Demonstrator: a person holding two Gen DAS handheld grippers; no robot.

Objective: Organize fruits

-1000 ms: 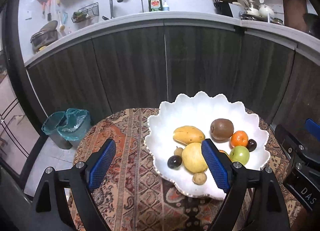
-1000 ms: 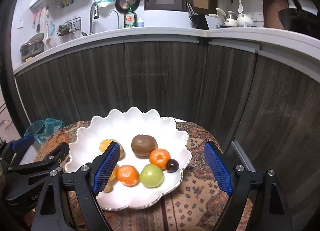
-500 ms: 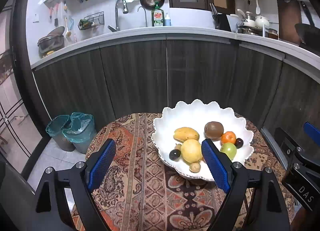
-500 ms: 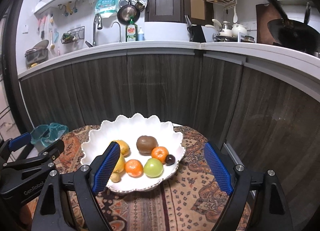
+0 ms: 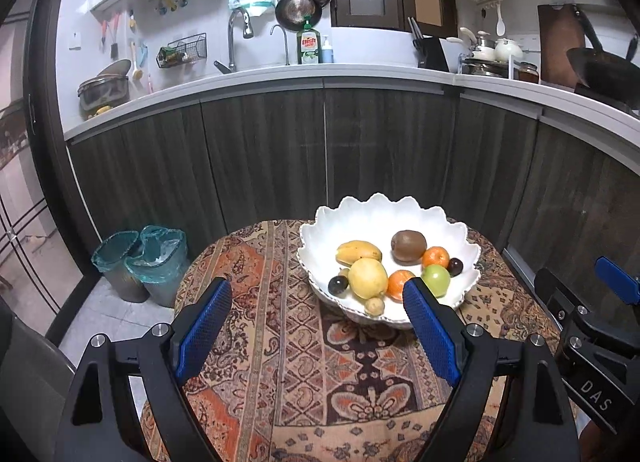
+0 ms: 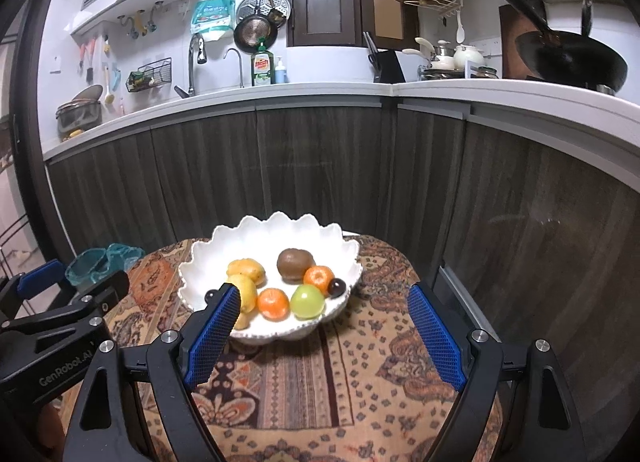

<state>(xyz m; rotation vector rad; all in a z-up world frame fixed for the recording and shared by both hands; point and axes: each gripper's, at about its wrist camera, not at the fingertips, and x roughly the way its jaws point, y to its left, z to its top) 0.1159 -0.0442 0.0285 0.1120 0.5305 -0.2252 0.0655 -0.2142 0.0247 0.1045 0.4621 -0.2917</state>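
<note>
A white scalloped bowl (image 5: 460, 234) (image 6: 208, 262) stands on a round table with a patterned cloth (image 5: 296, 350) (image 6: 344, 366). It holds a kiwi (image 5: 408, 246) (image 6: 295, 263), a mango (image 5: 359, 251), a yellow round fruit (image 5: 367, 283), two oranges (image 5: 436, 256) (image 6: 273, 303), a green apple (image 5: 436, 280) (image 6: 307, 301), dark plums (image 5: 338, 285) and a small brown fruit (image 5: 374, 305). My left gripper (image 5: 316, 322) is open and empty, in front of the bowl. My right gripper (image 6: 325, 330) is open and empty, also short of the bowl.
Dark wooden kitchen cabinets (image 5: 328, 157) under a white counter curve behind the table. Two bins with teal liners (image 5: 140, 262) stand on the floor to the left. The other gripper's body shows at each view's edge (image 5: 592, 346) (image 6: 52, 334).
Both grippers have pulled back and up from the bowl, which now looks smaller and farther away. Both stay open and empty. The fruits have not moved.
</note>
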